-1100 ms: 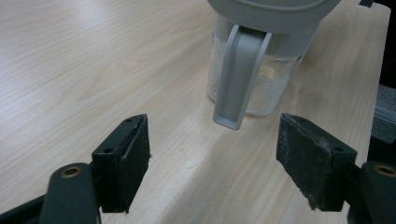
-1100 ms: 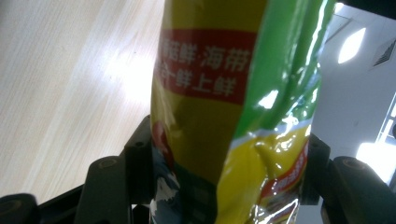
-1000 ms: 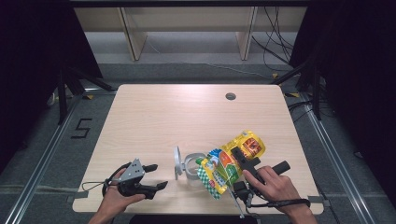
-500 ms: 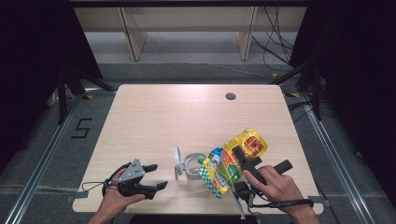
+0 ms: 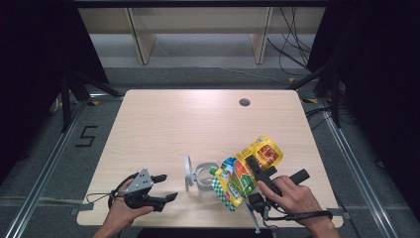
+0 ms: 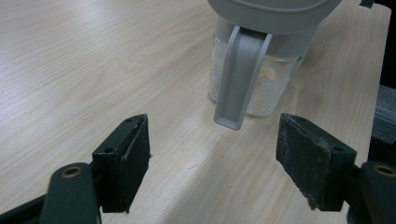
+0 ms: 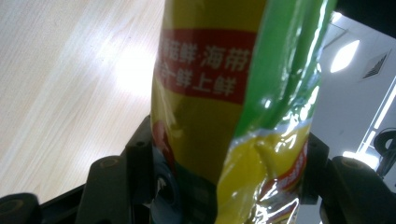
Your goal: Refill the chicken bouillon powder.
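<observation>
Right gripper: jaws clamped on yellow-green pouch; left gripper: jaws apart, facing lidded glass jar

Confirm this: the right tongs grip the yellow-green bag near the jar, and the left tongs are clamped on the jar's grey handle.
One thing is wrong: the left tongs are not clamped on the handle. The left gripper view shows them open, short of the jar, touching nothing. The rest holds: the right gripper view shows the right tongs gripping the bag.
</observation>
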Demonstrator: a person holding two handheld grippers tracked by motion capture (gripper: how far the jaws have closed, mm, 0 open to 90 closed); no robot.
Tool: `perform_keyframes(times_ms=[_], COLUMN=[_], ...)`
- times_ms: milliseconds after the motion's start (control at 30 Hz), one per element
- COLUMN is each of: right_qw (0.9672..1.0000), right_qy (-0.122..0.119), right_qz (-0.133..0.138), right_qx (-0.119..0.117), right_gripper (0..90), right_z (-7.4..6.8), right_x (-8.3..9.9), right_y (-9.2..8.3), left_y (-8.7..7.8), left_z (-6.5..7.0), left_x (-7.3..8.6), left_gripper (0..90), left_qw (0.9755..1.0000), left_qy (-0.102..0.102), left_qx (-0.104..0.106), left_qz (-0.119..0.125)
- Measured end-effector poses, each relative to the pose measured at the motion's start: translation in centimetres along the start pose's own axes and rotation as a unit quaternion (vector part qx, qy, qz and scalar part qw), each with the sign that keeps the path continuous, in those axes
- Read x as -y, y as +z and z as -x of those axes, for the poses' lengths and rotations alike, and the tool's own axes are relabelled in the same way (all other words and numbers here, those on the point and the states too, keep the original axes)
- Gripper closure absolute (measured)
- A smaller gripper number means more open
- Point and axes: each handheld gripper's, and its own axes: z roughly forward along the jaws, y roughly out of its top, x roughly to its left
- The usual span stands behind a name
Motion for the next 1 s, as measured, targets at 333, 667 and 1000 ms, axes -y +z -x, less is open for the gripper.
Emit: perform_keyframes(times_ms=[333,667,1000], right_qw=[1.0,0.9992,0.9992], right_qy=[0.001,-0.038,-0.037], right_qz=[-0.009,0.007,0.012], right_qx=[0.001,-0.009,-0.008], right_gripper=[42.0,42.9,43.6], right_z=[0.3,1.0,1.4], right_x=[0.6,0.5,0.5], right_y=[-0.3,0.0,-0.1], left_y=[0.0,0.1,0.1], left_z=[0.0,0.0,-0.1], left_x=[0.0,0.0,0.0], left_gripper=[25.6,25.6,25.6], left_qw=[1.0,0.9999,1.0], left_qy=[0.002,-0.009,-0.004], left_qx=[-0.003,0.001,0.002], left_qz=[-0.001,-0.006,-0.005])
